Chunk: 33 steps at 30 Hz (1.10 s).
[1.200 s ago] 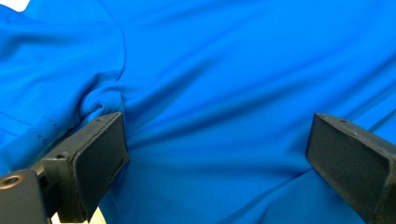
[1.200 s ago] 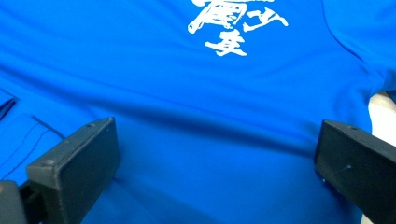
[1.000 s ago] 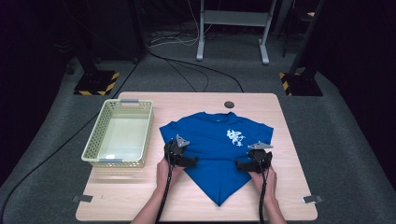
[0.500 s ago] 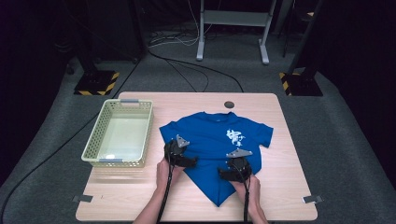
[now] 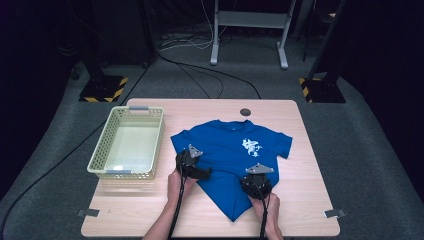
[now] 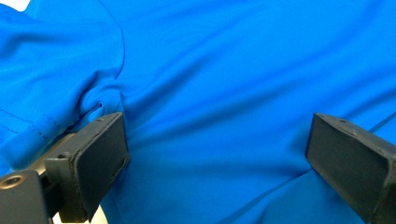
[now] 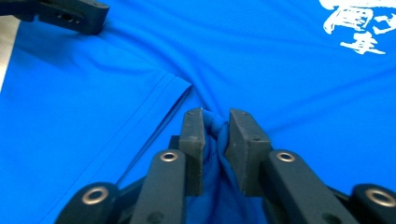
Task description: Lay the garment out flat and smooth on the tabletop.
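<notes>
My right gripper (image 5: 256, 186) has just been closing its jaws, and they now pinch a bunched fold of the blue T-shirt (image 5: 227, 150) between the pads; the right gripper view shows the cloth (image 7: 280, 70) squeezed into a small ridge there, with a hemmed edge running away to the left. My left gripper (image 5: 192, 167) has its jaws standing wide apart, set down on the shirt's left side; in the left gripper view the fabric (image 6: 210, 93) puckers against the left pad, but nothing is clamped. The shirt lies spread on the wooden surface (image 5: 310, 200), right of middle, its collar at the far side and a white print (image 5: 252, 146) on the right chest. Its near end runs to a point between my two hands; how the layers underneath lie I cannot make out. A pale basket (image 5: 102, 162) sits just left of the shirt. A small dark disc (image 5: 245, 112) lies near the far edge; what it is I cannot tell.
</notes>
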Motion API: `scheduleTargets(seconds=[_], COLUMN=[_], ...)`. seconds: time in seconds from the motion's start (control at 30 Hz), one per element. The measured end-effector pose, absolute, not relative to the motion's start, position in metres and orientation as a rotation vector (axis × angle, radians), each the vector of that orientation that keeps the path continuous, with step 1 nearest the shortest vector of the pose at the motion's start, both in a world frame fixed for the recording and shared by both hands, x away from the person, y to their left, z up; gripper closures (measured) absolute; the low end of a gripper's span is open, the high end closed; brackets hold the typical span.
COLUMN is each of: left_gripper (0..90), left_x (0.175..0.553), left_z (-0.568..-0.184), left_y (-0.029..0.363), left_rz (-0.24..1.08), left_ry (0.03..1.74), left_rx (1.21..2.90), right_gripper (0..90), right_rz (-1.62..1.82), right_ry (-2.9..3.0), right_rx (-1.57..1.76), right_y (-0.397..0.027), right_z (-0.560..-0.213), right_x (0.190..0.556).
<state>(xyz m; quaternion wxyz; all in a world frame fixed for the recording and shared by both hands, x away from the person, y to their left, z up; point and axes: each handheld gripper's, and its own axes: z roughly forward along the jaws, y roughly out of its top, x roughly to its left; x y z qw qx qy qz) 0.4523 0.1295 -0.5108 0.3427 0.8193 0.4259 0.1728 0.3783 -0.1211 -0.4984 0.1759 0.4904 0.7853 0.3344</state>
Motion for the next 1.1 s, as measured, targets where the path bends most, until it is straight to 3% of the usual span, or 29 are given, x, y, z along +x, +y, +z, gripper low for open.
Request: scheduleTargets(seconds=[0.3, 1.1], left_gripper=[5.7, 5.9], left_x=[0.452, 0.452], left_z=[-0.511, -0.511], left_y=[0.130, 0.130], left_rz=[0.448, 0.450], left_ry=[1.107, 1.108], left_rx=[2.130, 2.129], right_gripper=[84.7, 87.0], right_rz=[0.984, 1.032], right_ry=[2.209, 2.165], right_rx=[1.367, 1.356], right_y=[-0.129, -0.151], right_z=[-0.495, -0.477], right_x=[0.373, 0.353])
